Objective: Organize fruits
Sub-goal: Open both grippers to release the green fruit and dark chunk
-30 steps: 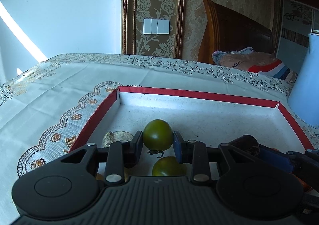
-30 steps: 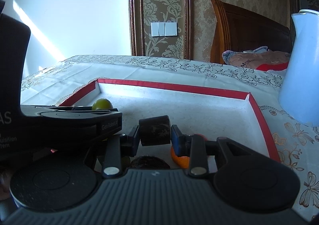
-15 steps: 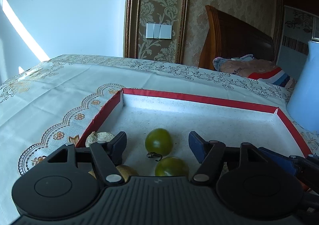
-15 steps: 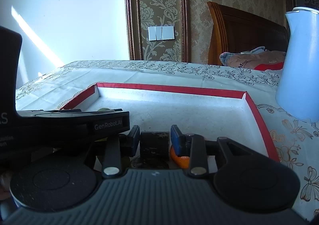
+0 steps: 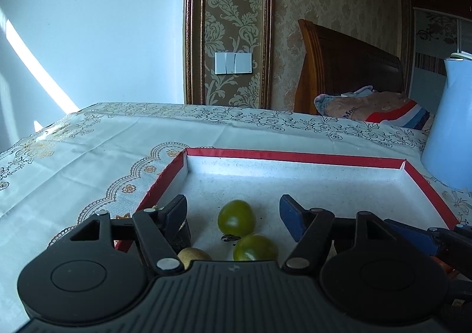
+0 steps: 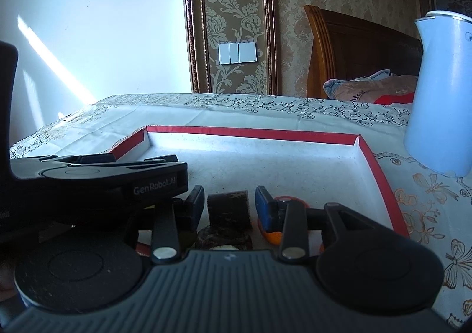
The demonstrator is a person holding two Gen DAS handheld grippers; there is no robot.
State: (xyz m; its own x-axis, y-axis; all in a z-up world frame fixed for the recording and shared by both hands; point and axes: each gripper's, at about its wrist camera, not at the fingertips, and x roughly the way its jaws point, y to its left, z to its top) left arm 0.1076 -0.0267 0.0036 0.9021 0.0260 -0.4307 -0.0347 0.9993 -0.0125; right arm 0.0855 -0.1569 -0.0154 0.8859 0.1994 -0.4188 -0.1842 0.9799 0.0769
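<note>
While both grippers sit low over the near end of the tray, their jaws stand differently. Nearest in the left wrist view, the left gripper has its jaws wide apart with nothing pressed between them. A green tomato rests on the tray floor in the gap, clear of both pads. A second green tomato lies just in front of it, nearer the camera and touching or nearly touching it, and a brownish fruit peeks out beside the left finger.

In the right wrist view, the right gripper has just been opening. Its jaws are a little apart, and a dark, blocky fruit stands between them with a thin gap showing on each side. Another dark fruit lies just below it, and an orange fruit sits behind the right finger.

Farther back, the tray's white floor is rimmed in red. It lies on a patterned tablecloth, with a pale blue jug standing beyond its right corner. Past the table are a wooden headboard and a wall switch.
</note>
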